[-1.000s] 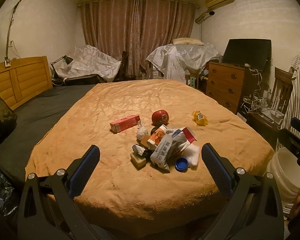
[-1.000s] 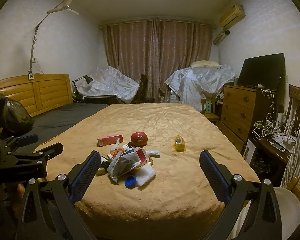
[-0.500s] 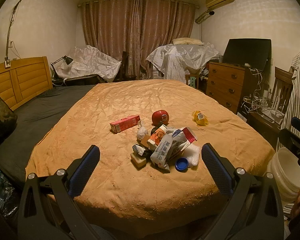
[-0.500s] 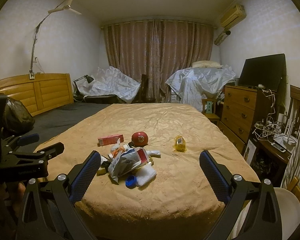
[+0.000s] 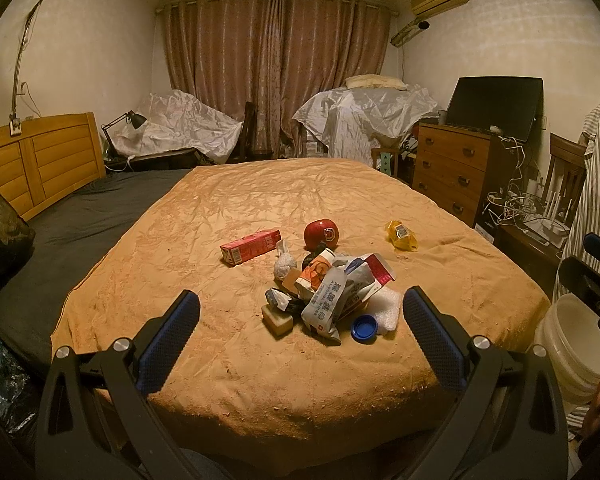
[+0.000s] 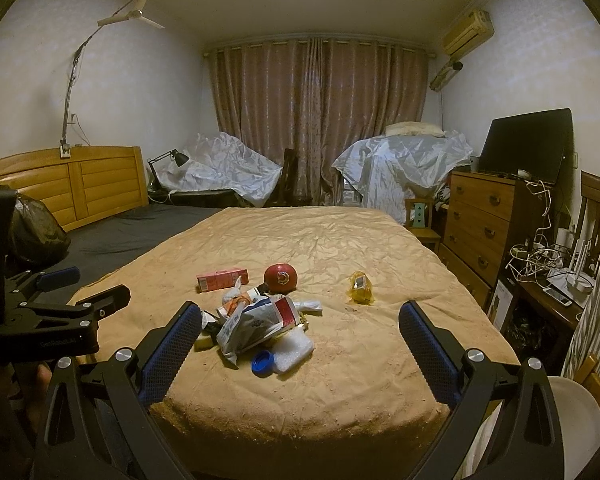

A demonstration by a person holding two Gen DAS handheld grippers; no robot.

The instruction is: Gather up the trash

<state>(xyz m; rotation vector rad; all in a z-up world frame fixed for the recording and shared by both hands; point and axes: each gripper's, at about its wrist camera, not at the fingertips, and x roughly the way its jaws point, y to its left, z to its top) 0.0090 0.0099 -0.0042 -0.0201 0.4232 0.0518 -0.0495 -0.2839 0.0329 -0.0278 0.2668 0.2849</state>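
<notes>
Both the left gripper and right gripper hover spread wide, empty, before the heap of crumpled wrappers on the tan bedspread; best start with the loose round blue plastic cap nearest.

A bed with a wrinkled tan cover carries everything. Near its front edge lies a heap of wrappers, with a blue bottle cap and a tan block at its near side. Just beyond are a pink carton to the left and a red ball. A yellow packet lies apart on the right.
</notes>
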